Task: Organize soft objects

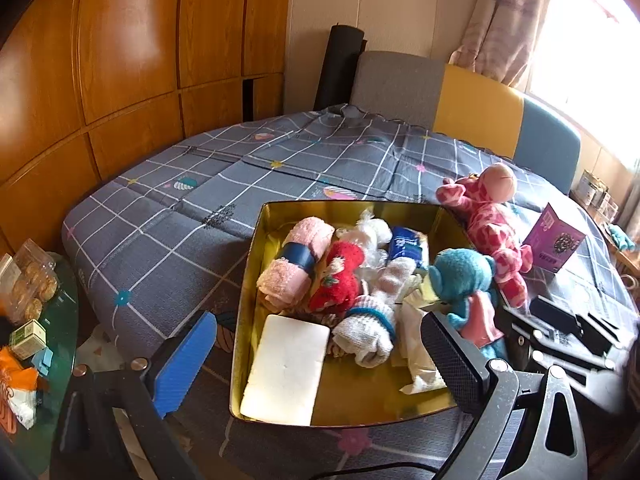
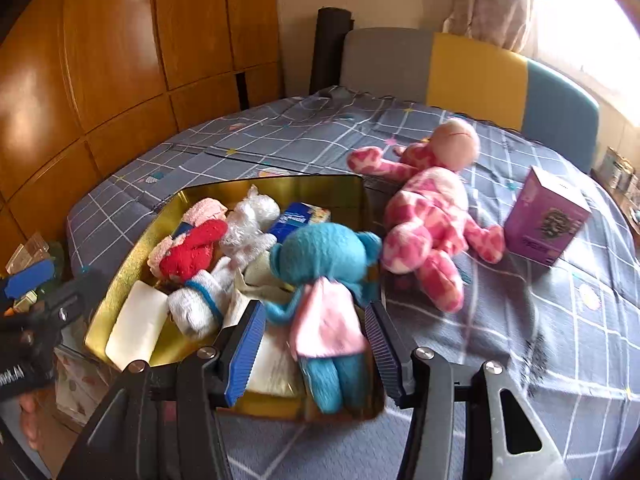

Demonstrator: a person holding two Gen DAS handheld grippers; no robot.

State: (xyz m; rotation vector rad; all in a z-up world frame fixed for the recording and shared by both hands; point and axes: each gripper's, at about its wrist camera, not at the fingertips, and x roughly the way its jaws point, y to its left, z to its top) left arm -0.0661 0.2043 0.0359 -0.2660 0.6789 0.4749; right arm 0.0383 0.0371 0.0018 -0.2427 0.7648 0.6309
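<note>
A gold tin box point(image 1: 256, 240) point(image 2: 120, 264) sits on the bed and holds a pink towel roll point(image 1: 296, 264), a red plush point(image 1: 340, 276) point(image 2: 192, 248), a white block point(image 1: 286, 368) point(image 2: 136, 324) and rolled socks point(image 1: 368, 332). A blue plush in a pink dress point(image 1: 464, 280) point(image 2: 324, 264) stands at the tin's right edge, between the fingers of my right gripper point(image 2: 316, 344). The jaws stand wide around its body, no clear squeeze. A pink spotted plush point(image 1: 492, 224) point(image 2: 428, 216) lies on the bed to the right. My left gripper point(image 1: 320, 360) is open over the tin's near side.
A purple carton point(image 1: 556, 240) point(image 2: 544, 216) stands right of the pink plush. The grey checked bedspread point(image 1: 200, 200) point(image 2: 540, 320) covers the bed. A glass side table point(image 1: 60, 320) with snacks is at the left. A wooden wardrobe point(image 1: 120, 60) stands behind.
</note>
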